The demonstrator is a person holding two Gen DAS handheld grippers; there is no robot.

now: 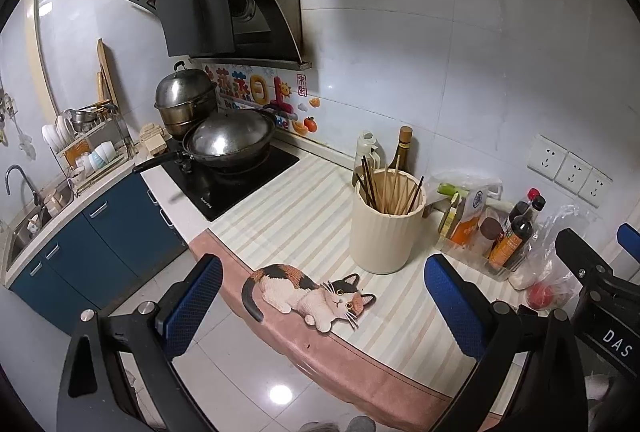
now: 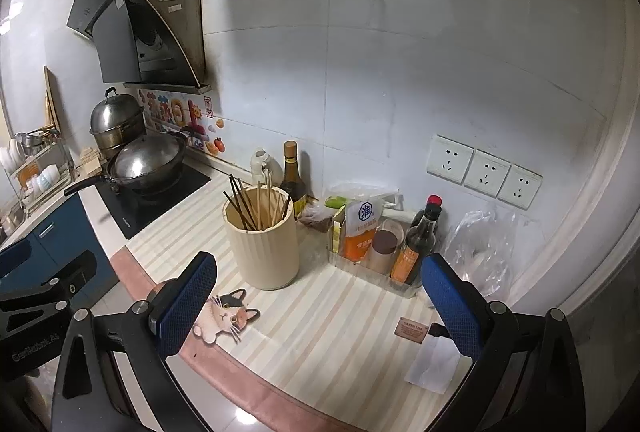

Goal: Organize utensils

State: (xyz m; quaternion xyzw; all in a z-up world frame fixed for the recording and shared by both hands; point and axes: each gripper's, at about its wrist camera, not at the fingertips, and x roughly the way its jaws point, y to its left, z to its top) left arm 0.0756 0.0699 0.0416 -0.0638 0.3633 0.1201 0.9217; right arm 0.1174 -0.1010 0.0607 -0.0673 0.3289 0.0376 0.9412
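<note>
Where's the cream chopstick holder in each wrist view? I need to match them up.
Left wrist: chopstick holder right of centre, on the striped mat beyond the cat picture.
Right wrist: chopstick holder left of centre, just above the left finger.
Shared landmark: the wok on the stove, to its left in both views.

Both wrist views overlook the holder (image 1: 386,228) (image 2: 262,244) from nearby

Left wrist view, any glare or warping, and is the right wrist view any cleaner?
Left wrist view: lamp glare on the floor tile and wok lid, and edges bend. Right wrist view: same fisheye bending; the wall sockets curve, with a smaller floor glint.
</note>
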